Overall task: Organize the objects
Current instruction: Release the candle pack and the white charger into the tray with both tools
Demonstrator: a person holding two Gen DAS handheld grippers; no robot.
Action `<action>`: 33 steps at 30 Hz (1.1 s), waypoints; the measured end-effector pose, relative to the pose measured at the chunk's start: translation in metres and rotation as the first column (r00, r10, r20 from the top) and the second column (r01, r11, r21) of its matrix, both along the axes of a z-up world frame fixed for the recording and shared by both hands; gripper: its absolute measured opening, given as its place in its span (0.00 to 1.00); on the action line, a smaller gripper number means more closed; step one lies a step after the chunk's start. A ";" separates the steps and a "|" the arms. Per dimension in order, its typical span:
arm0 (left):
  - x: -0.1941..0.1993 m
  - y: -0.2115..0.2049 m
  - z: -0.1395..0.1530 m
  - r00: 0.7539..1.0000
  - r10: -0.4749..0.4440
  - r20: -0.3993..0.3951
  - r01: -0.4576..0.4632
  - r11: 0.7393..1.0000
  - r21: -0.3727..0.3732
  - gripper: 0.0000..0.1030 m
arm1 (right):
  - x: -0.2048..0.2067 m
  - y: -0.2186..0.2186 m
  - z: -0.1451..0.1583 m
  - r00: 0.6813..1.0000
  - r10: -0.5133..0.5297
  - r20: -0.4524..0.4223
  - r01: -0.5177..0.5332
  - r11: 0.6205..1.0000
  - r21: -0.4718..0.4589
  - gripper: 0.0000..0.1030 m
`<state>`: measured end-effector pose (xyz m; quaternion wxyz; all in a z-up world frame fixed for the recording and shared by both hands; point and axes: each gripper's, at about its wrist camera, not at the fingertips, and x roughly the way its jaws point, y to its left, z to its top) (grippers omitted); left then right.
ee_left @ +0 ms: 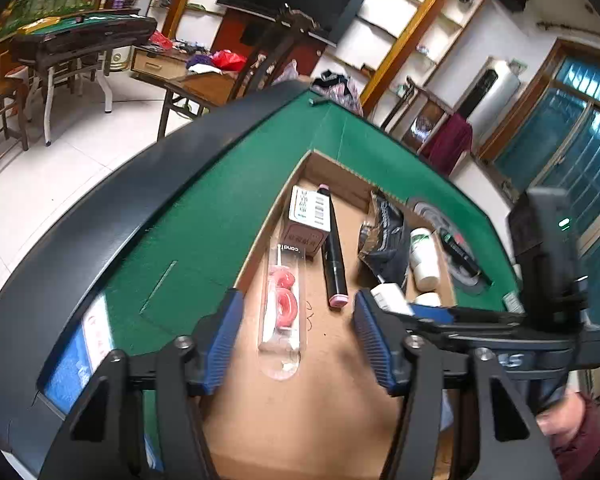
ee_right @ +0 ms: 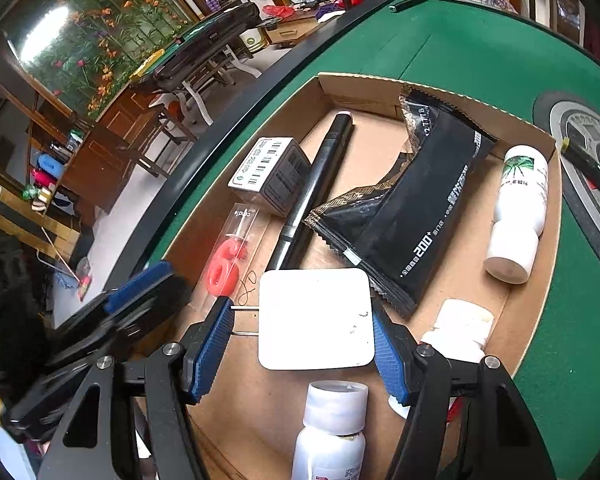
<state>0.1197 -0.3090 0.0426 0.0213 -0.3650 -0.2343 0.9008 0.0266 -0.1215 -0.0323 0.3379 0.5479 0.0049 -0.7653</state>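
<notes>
Several small things lie in a shallow brown cardboard tray (ee_right: 440,84) on a green felt table (ee_right: 460,48). The right gripper (ee_right: 304,344) has its blue ribbed fingers (ee_right: 210,350) on either side of a flat white square charger with rounded corners (ee_right: 314,318); the two metal prongs point at the left pad, and I cannot tell whether the pads actually press on it. Beyond it lie a crumpled black foil packet with gold trim and white print (ee_right: 404,208), a long black marker with pink ends (ee_right: 320,184), a small barcoded carton (ee_right: 268,172), and a clear plastic pack holding red rings (ee_left: 282,300). White plastic bottles (ee_right: 516,208) rest along the tray's right side and near edge. The left gripper (ee_left: 296,344) hangs with its jaws apart over the ring pack, the pads not touching it.
</notes>
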 end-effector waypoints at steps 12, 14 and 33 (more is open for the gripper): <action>0.055 -0.047 0.021 0.981 0.181 -0.067 -0.180 0.983 0.024 0.70 | 0.033 -0.028 -0.001 0.989 0.107 -0.099 -0.098 0.990 0.098 0.69; 0.062 -0.053 0.021 0.977 0.206 -0.060 -0.205 0.978 0.031 0.70 | 0.036 -0.031 -0.001 0.988 0.113 -0.109 -0.101 0.989 0.109 0.70; 0.081 -0.023 0.038 0.979 0.197 -0.057 -0.199 0.980 -0.022 0.76 | 0.094 -0.009 0.063 0.870 0.131 -0.475 -0.043 0.980 0.192 0.86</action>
